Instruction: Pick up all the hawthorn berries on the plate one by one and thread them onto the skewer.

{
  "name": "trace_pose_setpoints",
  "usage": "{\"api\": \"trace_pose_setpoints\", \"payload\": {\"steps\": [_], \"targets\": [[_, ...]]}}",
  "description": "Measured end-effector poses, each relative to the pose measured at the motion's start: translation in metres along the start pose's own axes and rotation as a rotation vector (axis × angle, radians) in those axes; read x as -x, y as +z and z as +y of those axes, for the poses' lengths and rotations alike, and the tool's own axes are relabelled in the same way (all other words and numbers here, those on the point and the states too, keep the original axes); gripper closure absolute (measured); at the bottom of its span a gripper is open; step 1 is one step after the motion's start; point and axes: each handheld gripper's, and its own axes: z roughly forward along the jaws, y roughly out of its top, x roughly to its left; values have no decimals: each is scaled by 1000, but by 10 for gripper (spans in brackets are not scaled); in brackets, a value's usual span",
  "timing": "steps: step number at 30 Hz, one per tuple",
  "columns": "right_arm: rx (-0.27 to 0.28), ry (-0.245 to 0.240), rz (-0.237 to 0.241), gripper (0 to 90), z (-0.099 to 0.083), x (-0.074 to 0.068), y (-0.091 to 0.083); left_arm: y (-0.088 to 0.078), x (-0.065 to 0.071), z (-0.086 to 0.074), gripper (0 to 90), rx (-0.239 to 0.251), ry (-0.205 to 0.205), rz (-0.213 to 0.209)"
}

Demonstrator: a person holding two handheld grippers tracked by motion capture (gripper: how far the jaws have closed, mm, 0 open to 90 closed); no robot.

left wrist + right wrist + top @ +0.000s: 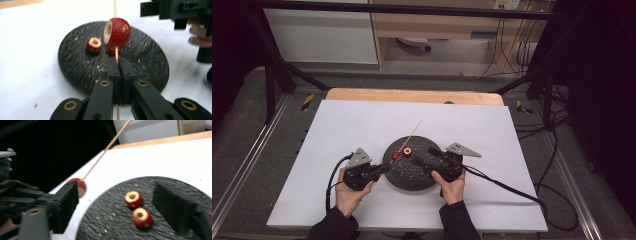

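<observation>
Your skewer [115, 10] carries one red fruit [117, 32] above the plate [75, 57], near its left edge. Your left gripper [117, 62] is clamped tight on the skewer. Your right gripper [115, 202] stands wide, holding nothing, over two fruits [133, 199] on the plate; bare white table [342, 125] lies far and left.

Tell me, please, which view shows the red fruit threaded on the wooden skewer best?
The left gripper view: the skewered fruit is close, its cut face visible. The right gripper view has it half-hidden behind a jaw; the high view shows a red dot.

Two cored fruits [133, 199] lie side by side on the plate [175, 182], a skewered fruit [117, 32] above it.
</observation>
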Motion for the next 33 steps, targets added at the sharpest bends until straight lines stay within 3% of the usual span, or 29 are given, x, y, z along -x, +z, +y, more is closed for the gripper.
{"api": "trace_pose_setpoints", "payload": {"steps": [7, 13, 25, 33], "targets": [[-143, -58, -31, 77, 5, 7, -3, -17, -6, -20, 882, -34, 22, 7], [-289, -119, -57, 48, 10, 8, -1, -26, -9, -33, 882, -67, 47, 12], [-468, -232, -78, 87, 27, 3, 14, -35, -14, -51, 882, -97, 58, 3], [-576, -292, -113, 99, 42, 2, 30, -38, -16, -54, 882, -100, 55, 8]]}}
